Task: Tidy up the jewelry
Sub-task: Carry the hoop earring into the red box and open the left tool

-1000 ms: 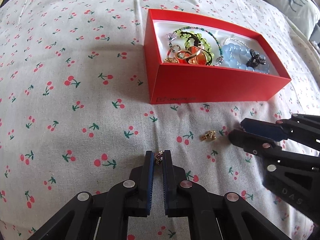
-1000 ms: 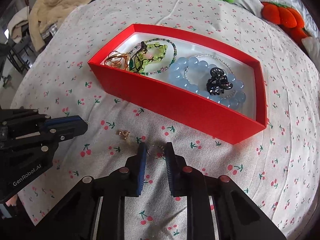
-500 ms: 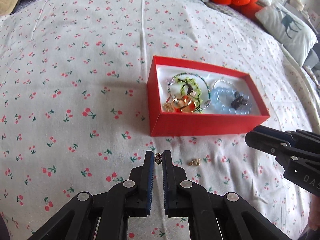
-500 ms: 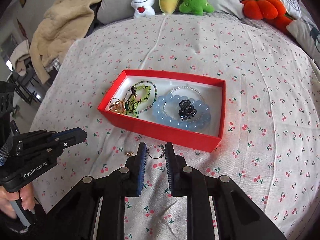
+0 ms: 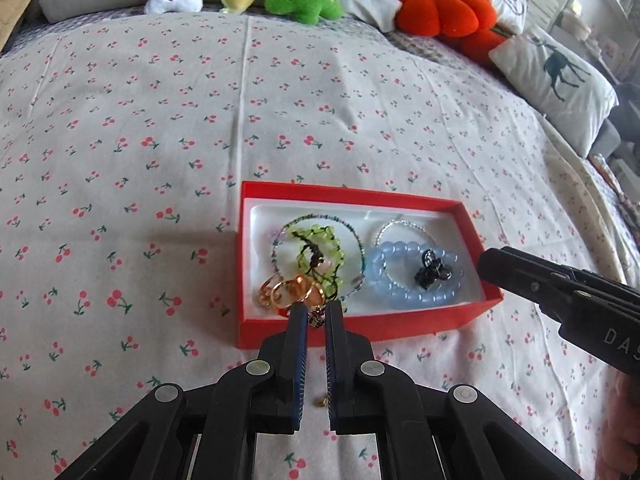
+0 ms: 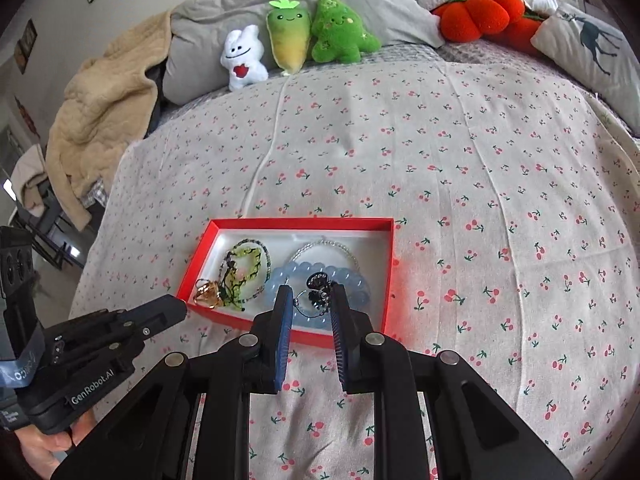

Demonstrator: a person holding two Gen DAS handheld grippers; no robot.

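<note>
A red box [image 5: 360,196] lies on the cherry-print sheet. It holds a green bead bracelet [image 5: 320,240], a blue bead bracelet [image 5: 400,280], a black hair claw [image 5: 430,270] and gold rings [image 5: 286,290]. My left gripper [image 5: 316,312] is shut on a small dark earring [image 5: 317,321], raised in front of the box's near wall. My right gripper [image 6: 311,294] is shut on a thin hoop earring [image 6: 320,300], which hangs over the box [image 6: 300,222] above the blue beads. A small gold piece [image 5: 322,402] lies on the sheet, seen between the left gripper's fingers.
Plush toys [image 6: 296,40], an orange pumpkin cushion [image 6: 480,8] and pillows [image 5: 560,80] line the far side of the bed. A beige blanket [image 6: 104,112] is heaped at the left. A hand [image 6: 44,448] grips the left tool.
Both grippers have risen and come up to the box, each still holding its earring. The gold piece has stayed on the sheet and now shows under the left gripper.
</note>
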